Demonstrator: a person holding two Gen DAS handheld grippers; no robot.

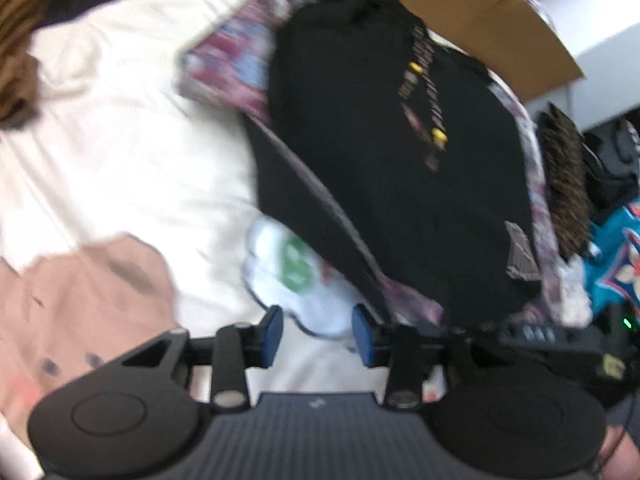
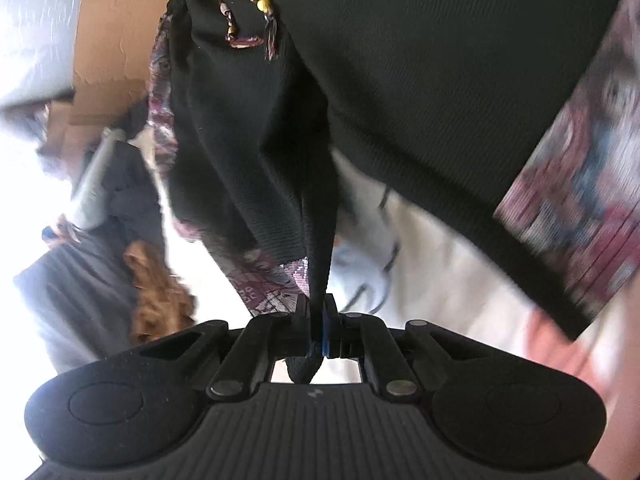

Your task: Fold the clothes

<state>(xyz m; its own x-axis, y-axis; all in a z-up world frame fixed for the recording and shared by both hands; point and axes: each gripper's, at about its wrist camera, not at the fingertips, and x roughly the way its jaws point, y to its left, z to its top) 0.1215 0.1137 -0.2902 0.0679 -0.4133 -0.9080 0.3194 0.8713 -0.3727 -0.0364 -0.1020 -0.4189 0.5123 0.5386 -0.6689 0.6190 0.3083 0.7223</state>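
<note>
White bedding covers the work surface, with brown cardboard along its far edge. From the left wrist view, going left to right: a brown striped cloth lies at the far left edge, a pink garment sits in the near left corner, and a small white cloth with a green mark lies just ahead of the left gripper. That gripper's blue pads stand apart with nothing between them, hovering over the white cloth. To the right spreads the black garment, trimmed with a maroon patterned border and a braided cord with yellow beads; it lies on the bedding, partly over the white cloth. A teal cloth shows at the far right.

In the right wrist view, a grey heap and a brown furry thing lie on the left. The right gripper is clamped on a fold of the black garment, which rises taut from the pads and drapes away to the right.
</note>
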